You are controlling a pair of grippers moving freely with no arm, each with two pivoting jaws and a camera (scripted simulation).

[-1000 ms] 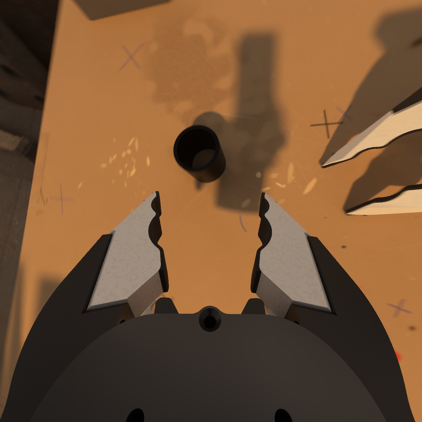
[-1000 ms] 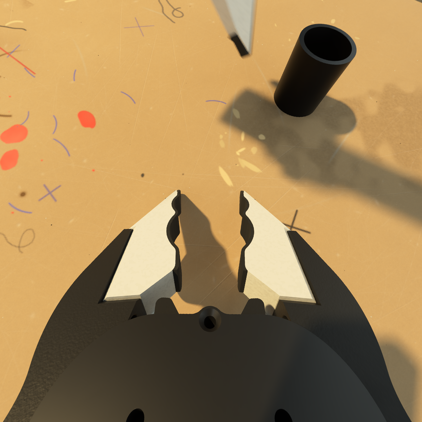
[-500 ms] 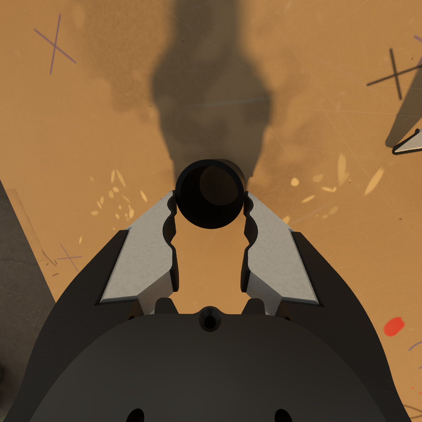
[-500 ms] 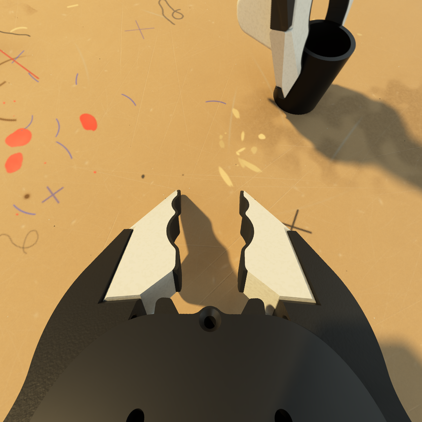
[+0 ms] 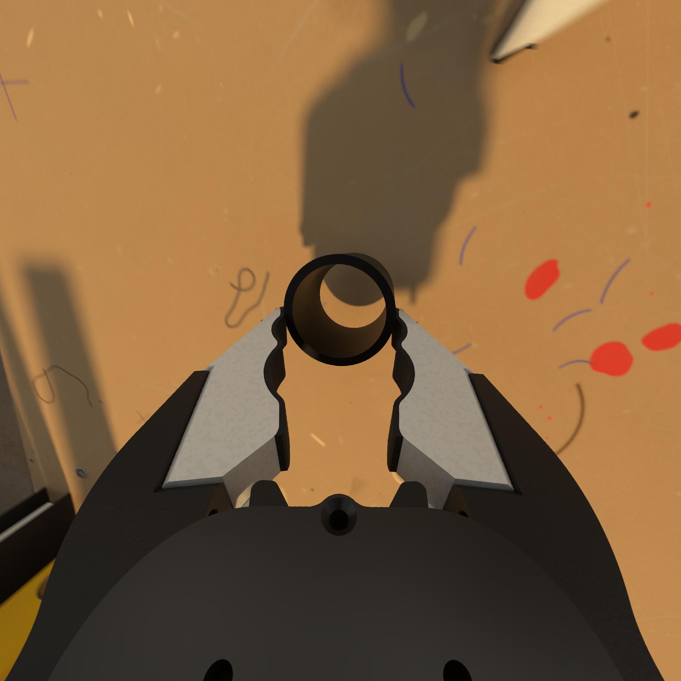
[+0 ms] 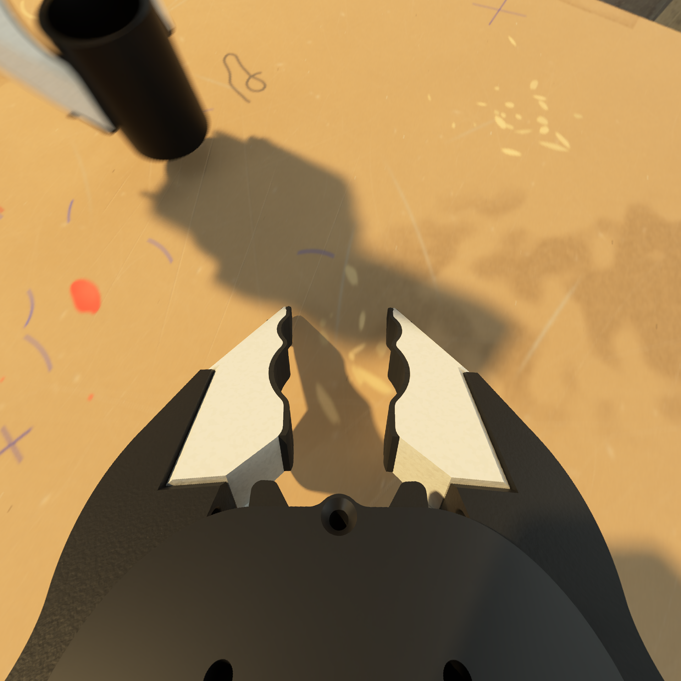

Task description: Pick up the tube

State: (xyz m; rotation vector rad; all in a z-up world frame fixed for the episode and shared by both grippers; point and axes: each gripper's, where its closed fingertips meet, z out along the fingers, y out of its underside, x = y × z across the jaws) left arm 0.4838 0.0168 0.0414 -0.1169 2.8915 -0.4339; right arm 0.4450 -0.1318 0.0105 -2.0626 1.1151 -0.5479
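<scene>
The tube (image 5: pixel 313 331) is a short black open-ended cylinder. My left gripper (image 5: pixel 339 313) is shut on it, the grey fingertips pressing its two sides, and I look straight through its bore to the table below. In the right wrist view the tube (image 6: pixel 136 84) hangs tilted at the top left, clear of the table, with its shadow beneath and a left finger (image 6: pixel 40 73) beside it. My right gripper (image 6: pixel 339 311) is open and empty, low over the table, to the right of the tube.
The orange-brown table (image 5: pixel 147 184) bears red paint blots (image 5: pixel 541 278) and pencil scribbles. A right finger (image 5: pixel 534 25) shows at the top right of the left wrist view. The table's left edge and a yellow and black object (image 5: pixel 14 608) lie at lower left.
My left gripper closed in on the standing tube, shut on it and lifted it off the table, carrying it sideways. The right gripper stayed open and shifted its view to the right.
</scene>
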